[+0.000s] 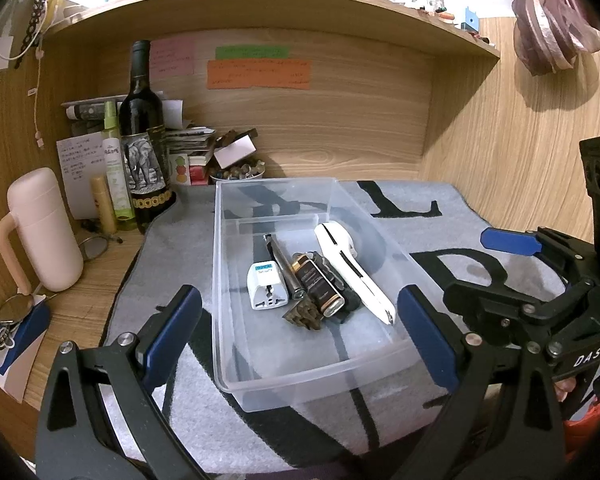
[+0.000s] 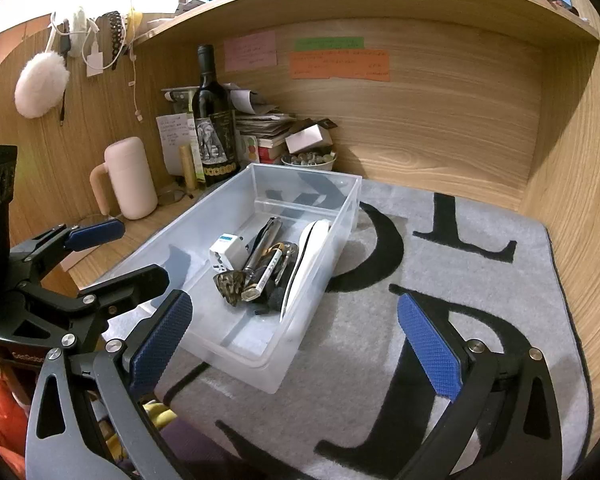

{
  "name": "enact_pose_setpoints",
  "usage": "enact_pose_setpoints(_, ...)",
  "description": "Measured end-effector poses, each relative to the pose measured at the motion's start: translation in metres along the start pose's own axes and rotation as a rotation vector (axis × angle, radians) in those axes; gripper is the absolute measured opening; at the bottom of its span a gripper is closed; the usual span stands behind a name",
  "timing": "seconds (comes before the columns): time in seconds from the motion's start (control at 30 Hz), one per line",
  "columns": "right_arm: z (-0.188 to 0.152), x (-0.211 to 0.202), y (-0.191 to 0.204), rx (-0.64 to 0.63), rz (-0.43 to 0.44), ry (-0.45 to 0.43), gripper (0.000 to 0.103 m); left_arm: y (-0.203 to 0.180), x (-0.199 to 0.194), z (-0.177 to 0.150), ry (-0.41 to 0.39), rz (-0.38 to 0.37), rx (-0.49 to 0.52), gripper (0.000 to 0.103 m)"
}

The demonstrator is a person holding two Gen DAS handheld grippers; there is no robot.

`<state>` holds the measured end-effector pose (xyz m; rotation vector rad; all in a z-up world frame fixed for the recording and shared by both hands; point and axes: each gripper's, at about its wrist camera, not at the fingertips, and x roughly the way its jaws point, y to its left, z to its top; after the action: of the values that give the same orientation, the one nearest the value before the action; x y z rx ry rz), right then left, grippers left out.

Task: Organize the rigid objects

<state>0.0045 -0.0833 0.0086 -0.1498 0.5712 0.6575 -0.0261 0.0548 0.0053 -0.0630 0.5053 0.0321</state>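
Observation:
A clear plastic bin (image 1: 260, 384) (image 2: 260, 368) sits on a grey rug with black letters. Inside lie a white travel adapter (image 1: 268, 290) (image 2: 225, 250), a metal pen-like tube (image 1: 284, 268) (image 2: 262, 246), a black and gold box (image 1: 320, 284), a brown hair claw (image 1: 304, 316) (image 2: 230, 286) and a long white tool (image 1: 352, 268) (image 2: 306, 256). My left gripper (image 1: 300, 340) is open and empty, near the bin's front wall. My right gripper (image 2: 296, 340) is open and empty, over the bin's near right corner. Each shows in the other's view: the right one (image 1: 460, 272), the left one (image 2: 140, 252).
A wine bottle (image 1: 144, 140) (image 2: 212, 120), spray bottle (image 1: 114, 160), pink mug (image 1: 44, 232) (image 2: 130, 178), papers and a bowl of beads (image 2: 308, 160) crowd the desk's back left. Wooden walls enclose the desk; a shelf (image 1: 260, 4) hangs above.

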Motion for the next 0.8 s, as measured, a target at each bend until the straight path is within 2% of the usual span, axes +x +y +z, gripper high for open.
enact_pose_setpoints(0.2,0.0007,-0.0025,-0.0008,0.008,0.007,-0.006,0.103,-0.0002,-0.0020,0.0012,-0.015,-0.012,-0.008,0.100)
enact_pose_setpoints(0.33,0.0001,-0.0026,-0.0009,0.012,0.005,-0.005,0.103,-0.0019,-0.0040,0.0013,-0.032,0.006,-0.006,0.100)
enact_pose_setpoints(0.8,0.0001,-0.0016,-0.0008,0.017,0.006,-0.003,0.103,-0.0017,-0.0015,-0.0001,-0.020,-0.003,-0.012,0.100)
